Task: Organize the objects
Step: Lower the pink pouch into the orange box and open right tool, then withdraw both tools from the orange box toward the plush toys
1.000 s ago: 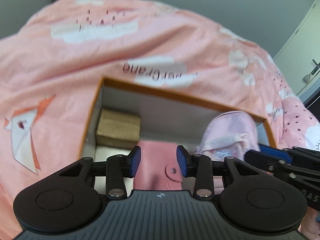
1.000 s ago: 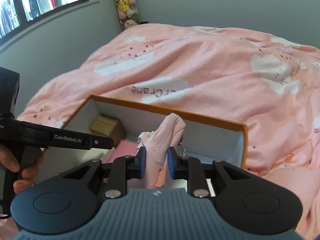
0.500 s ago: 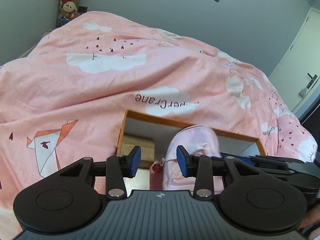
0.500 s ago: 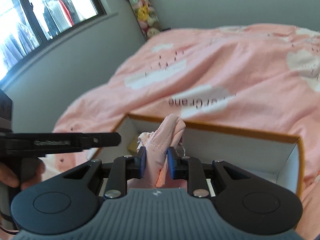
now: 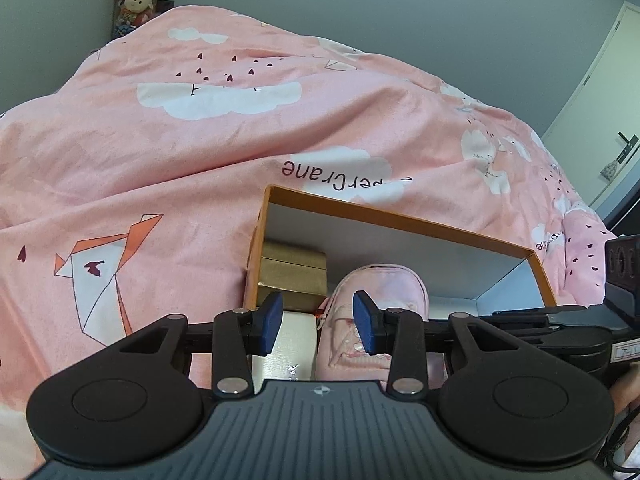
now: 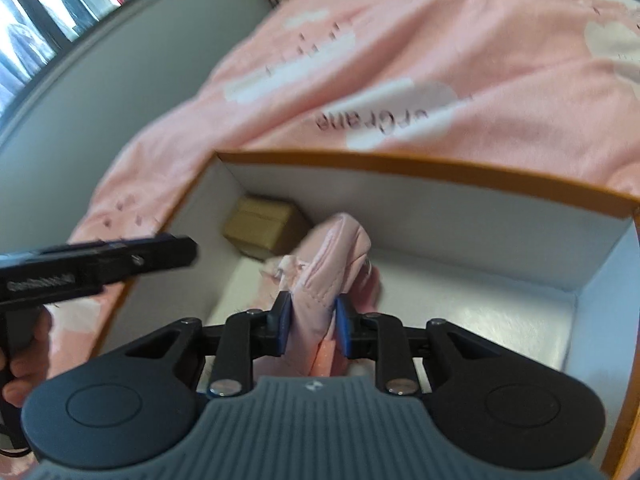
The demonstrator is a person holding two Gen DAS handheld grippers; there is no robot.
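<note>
Right wrist view, one pink pouch (image 6: 320, 276), one gold box (image 6: 262, 226), one orange-rimmed box (image 6: 400, 162)

Duvet (image 5: 224, 160) pink w/ white clouds, small dark-red hearts, orange-and-white origami bird, black lettering; box (image 5: 400, 218) orange rim, white inside; small box (image 5: 292, 276) in its corner gold-tan; pouch (image 6: 328, 272) pale pink, stitched seams; gripper pads (image 5: 272, 322) blue, bodies black w/ grey ribbed top; wall grey.

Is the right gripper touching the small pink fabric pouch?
Touching. The right wrist view shows the right gripper with both blue pads pressed against the small pink fabric pouch, pinching it over the orange-rimmed box.
</note>
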